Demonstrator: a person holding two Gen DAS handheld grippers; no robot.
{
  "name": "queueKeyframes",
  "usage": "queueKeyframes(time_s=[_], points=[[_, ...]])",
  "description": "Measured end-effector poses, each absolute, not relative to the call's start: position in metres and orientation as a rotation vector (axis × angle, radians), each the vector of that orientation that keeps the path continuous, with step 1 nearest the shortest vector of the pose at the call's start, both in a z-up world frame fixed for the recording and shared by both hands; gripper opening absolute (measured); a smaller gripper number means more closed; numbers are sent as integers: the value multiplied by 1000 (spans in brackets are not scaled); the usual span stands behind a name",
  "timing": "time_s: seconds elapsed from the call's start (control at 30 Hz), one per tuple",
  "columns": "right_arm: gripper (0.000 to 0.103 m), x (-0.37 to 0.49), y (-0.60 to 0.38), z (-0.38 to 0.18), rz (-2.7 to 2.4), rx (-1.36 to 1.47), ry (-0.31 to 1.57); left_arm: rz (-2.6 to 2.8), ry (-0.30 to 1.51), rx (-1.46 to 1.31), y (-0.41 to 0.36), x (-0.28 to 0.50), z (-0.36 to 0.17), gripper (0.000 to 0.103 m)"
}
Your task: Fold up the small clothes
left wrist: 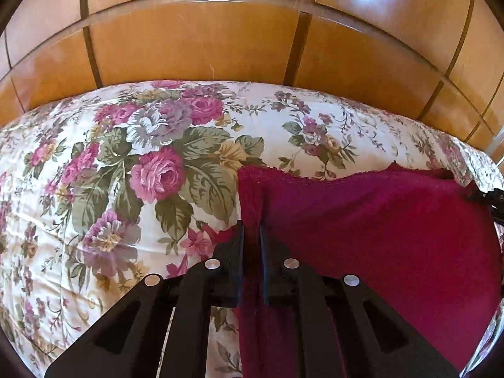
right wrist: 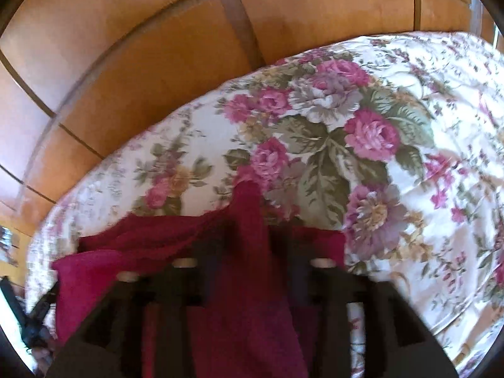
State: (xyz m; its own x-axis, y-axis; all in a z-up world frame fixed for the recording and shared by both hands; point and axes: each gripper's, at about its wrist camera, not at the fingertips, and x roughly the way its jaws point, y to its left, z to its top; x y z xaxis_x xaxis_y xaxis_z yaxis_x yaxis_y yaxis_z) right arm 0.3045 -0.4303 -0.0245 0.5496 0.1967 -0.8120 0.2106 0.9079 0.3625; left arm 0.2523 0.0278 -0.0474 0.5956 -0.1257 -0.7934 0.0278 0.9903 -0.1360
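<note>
A dark red knitted garment (left wrist: 378, 236) hangs stretched over the floral bed. My left gripper (left wrist: 252, 225) is shut on its left top corner, which sticks up past the fingertips. In the right wrist view, which is blurred, the other corner of the garment (right wrist: 245, 283) rises between the fingers of my right gripper (right wrist: 252, 233). These fingers stand apart on either side of the cloth and do not pinch it, so the gripper is open. The right gripper's tip shows at the far right (left wrist: 494, 198) of the left wrist view. The left gripper appears at the lower left (right wrist: 34, 318) of the right wrist view.
A quilted bedspread (left wrist: 126, 157) with roses and green leaves covers the bed (right wrist: 409, 189) beneath the garment. Glossy wooden wardrobe panels (left wrist: 189, 47) rise directly behind the bed's far edge (right wrist: 126, 63).
</note>
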Motion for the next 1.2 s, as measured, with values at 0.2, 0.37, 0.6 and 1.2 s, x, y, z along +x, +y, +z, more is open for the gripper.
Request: queueKeyframes(time_s=[0.2, 0.37, 0.6, 1.2], points=[[85, 250, -439, 0, 48, 469, 923, -144, 909, -283, 54, 214, -30, 43], [87, 185, -451, -15, 119, 555, 948, -293, 898, -462, 72, 155, -38, 61], [84, 116, -448, -45, 138, 676, 945, -417, 943, -482, 52, 97, -63, 57], [15, 49, -445, -3, 247, 667, 904, -409, 915, -375, 72, 80, -33, 7]])
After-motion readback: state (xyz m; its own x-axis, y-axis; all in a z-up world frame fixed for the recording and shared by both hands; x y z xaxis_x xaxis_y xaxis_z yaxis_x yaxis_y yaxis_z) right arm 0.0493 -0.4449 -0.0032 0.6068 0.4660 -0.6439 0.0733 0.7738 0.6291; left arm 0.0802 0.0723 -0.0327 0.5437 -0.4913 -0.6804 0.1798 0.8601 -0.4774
